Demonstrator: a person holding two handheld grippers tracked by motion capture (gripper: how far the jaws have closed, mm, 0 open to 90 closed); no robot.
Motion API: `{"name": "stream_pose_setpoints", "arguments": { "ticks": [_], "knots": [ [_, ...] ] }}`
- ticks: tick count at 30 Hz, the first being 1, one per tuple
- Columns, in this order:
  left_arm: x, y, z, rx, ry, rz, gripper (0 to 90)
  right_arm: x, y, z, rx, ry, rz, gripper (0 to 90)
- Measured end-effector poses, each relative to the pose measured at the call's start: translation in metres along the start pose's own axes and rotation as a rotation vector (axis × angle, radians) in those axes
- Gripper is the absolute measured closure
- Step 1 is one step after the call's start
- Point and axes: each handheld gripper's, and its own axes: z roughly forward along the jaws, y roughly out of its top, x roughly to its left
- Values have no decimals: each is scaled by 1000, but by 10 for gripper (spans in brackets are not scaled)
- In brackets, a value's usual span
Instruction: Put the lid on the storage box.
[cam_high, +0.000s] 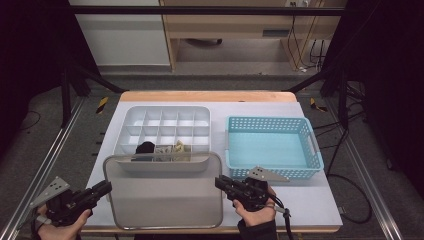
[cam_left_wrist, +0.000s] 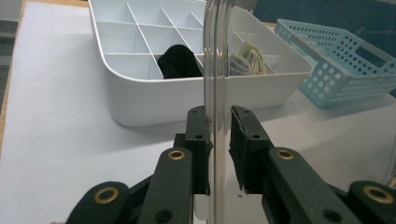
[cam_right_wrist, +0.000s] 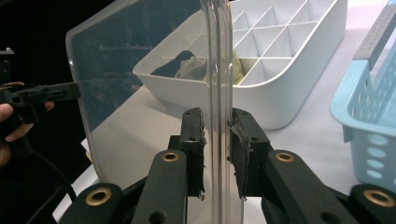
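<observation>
A clear plastic lid (cam_high: 162, 190) with rounded corners is held off the table in front of the white compartment box (cam_high: 131, 111). My left gripper (cam_high: 106, 186) is shut on the lid's left edge and my right gripper (cam_high: 220, 182) on its right edge. In the left gripper view both pads of the left gripper (cam_left_wrist: 218, 116) press the lid's rim (cam_left_wrist: 215, 56). The right gripper (cam_right_wrist: 217, 119) clamps the lid (cam_right_wrist: 140, 70) the same way. The box's front row holds a black rolled cloth (cam_high: 145, 147) and pale rolled cloths (cam_high: 177, 147).
A light blue perforated basket (cam_high: 272, 172) stands to the right of the box on the white table mat (cam_high: 310, 200). The table's wooden far edge (cam_high: 207, 96) lies behind both. Dark frame posts and floor surround the table.
</observation>
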Motion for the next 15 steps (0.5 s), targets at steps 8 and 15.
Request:
{"name": "stream_pose_setpoints", "arguments": {
  "ticks": [8,15],
  "knots": [
    [-7,10,-3,-23,0,16,769,-1,6,-5,-26,9,-15,761],
    [-12,20,-1,-47,6,30,770,-1,17,-10,-56,0,-36,758]
  ]
}}
